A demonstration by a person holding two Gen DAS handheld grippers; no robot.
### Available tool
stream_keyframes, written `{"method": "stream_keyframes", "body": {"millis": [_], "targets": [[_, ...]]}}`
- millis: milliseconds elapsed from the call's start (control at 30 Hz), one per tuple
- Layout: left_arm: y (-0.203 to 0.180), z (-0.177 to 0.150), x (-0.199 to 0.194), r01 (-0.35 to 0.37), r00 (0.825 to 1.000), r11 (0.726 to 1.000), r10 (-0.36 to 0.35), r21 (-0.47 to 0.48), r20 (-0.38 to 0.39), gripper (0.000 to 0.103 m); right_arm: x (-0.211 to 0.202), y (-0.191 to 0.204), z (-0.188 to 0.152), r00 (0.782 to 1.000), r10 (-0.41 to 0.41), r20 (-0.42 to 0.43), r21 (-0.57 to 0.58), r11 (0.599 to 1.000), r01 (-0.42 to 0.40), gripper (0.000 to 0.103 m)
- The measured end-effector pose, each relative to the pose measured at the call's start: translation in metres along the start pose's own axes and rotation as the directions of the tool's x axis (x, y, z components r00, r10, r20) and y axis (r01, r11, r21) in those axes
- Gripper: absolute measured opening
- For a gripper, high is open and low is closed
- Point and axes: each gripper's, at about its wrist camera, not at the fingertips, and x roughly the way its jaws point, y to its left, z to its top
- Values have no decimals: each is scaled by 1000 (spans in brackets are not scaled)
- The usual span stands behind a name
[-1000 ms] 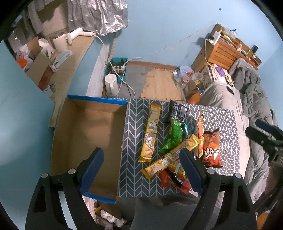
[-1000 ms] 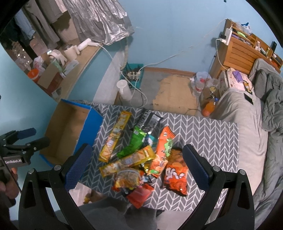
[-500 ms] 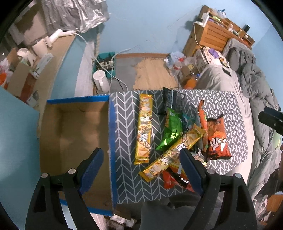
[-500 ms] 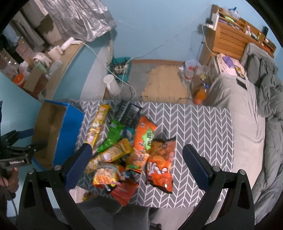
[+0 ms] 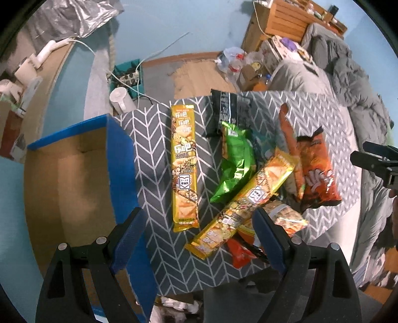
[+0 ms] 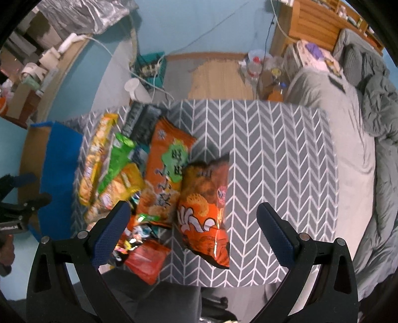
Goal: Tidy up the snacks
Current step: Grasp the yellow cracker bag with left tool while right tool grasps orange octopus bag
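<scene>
Snack packets heaped on left half of chevron-pattern table (image 6: 281,154): long yellow cracker pack (image 5: 184,166) lying straight, alone, nearest the box; green bag (image 5: 235,164) beside it; second yellow pack (image 5: 245,201) slanting across green bag's lower end; black packet (image 5: 225,111) at far edge, partly under green bag. Orange puff bag (image 6: 204,213) at right of heap, overlapping edge of orange-and-green bag (image 6: 166,169). Red packet (image 6: 146,258) at near edge, half buried; small packets around it blurred, labels unreadable.

Open cardboard box with blue rim (image 5: 72,179) against table's left side, interior bare cardboard, near corner cut off by left gripper (image 5: 199,238).

Left gripper spread wide, holding nothing, above near ends of both yellow packs. Right gripper (image 6: 191,231) likewise spread wide and unloaded, orange puff bag below, between its fingers, not touched.

Beyond table: white kettle (image 5: 122,100), power strip in teal bin (image 5: 128,77), grey bedding (image 6: 355,119), wooden shelf (image 5: 286,22).
</scene>
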Motion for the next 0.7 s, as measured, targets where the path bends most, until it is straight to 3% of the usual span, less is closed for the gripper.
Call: {"method": "stream_keyframes", "body": {"millis": [267,567,700], "targets": [[-10,4,39,-2,999,1000,3,31,-48,89,45,-10,-15,998,-9,-61,19,1000,10,99],[-28,11,56,24,997,998,-20,65,-68,89,79,-9,-27,993,-51,-105,2,999,52,99],[-41,18,62,45,996,994,-38,97,-75,89,93,-6,-30,991,-44,-122,7,999,46,93]]}}
